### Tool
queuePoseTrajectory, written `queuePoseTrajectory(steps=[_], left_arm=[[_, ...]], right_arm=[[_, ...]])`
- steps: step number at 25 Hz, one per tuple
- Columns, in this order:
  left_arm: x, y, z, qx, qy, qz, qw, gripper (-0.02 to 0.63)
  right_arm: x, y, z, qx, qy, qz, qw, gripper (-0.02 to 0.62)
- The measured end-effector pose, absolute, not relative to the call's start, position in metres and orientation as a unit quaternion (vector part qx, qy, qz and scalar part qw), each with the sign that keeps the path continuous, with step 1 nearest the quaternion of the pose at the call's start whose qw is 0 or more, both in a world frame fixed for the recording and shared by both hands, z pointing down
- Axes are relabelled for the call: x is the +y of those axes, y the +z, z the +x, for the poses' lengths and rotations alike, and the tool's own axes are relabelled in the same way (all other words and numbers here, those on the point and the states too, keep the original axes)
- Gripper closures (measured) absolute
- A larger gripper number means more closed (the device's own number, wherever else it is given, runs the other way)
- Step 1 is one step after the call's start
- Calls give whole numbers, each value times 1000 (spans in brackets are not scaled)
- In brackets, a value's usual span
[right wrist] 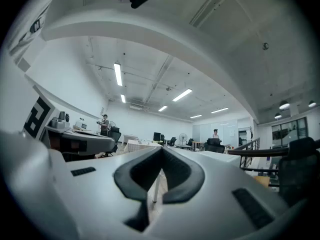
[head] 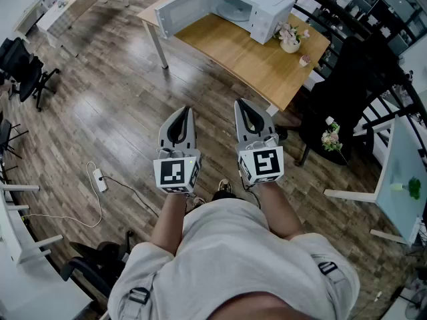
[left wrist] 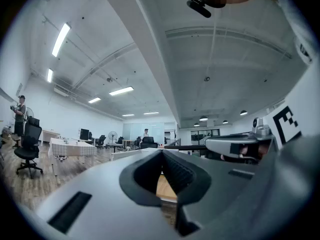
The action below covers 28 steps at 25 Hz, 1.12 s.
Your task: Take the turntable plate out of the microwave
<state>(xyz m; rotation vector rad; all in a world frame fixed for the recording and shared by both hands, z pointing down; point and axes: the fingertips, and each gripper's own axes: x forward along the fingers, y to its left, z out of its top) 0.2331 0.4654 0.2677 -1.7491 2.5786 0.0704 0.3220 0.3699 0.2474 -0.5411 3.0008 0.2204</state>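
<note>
I hold both grippers side by side in front of me over the wooden floor (head: 120, 112), and both point toward the far surface (head: 253, 62). The left gripper (head: 184, 112) has its jaws pressed together with nothing between them; its own view shows the dark pads meeting in a thin line. The right gripper (head: 242, 104) is the same, with its jaws together and empty. Neither touches anything, and both are well apart from the surface.

The white microwave (head: 267, 9) sits at the far end of that wooden surface. Its door (head: 183, 9) is swung wide open to the left. The turntable plate (head: 235, 9) lies inside the cavity, a pale round shape on the cavity's floor, untouched. To the right of the microwave stands a small white pot of flowers (head: 290, 41), and a little cup (head: 304, 61) sits just near it, close to the right edge.

On the floor to my left lies a white power strip (head: 100, 180) with its cable trailing nearer to me. A black office chair (head: 30, 72) stands at the far left. On the right, beside the surface, is a dark chair (head: 347, 92), with another bunch of flowers (head: 330, 139) near it.
</note>
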Motion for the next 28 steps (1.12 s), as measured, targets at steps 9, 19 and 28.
queuePoseTrajectory(steps=[9,19,28], left_arm=[[447,282,249,829,18,-559,5,594],[434,316,255,837,-6,-545,-41,549],[413,337,201,842,6,-535,-64,549]], right_arm=[[357,269,333,988,35,-147,39,591],[337,303,335,992,0,-124,20,538],[312,323,286,993,4,-119,-8,536]])
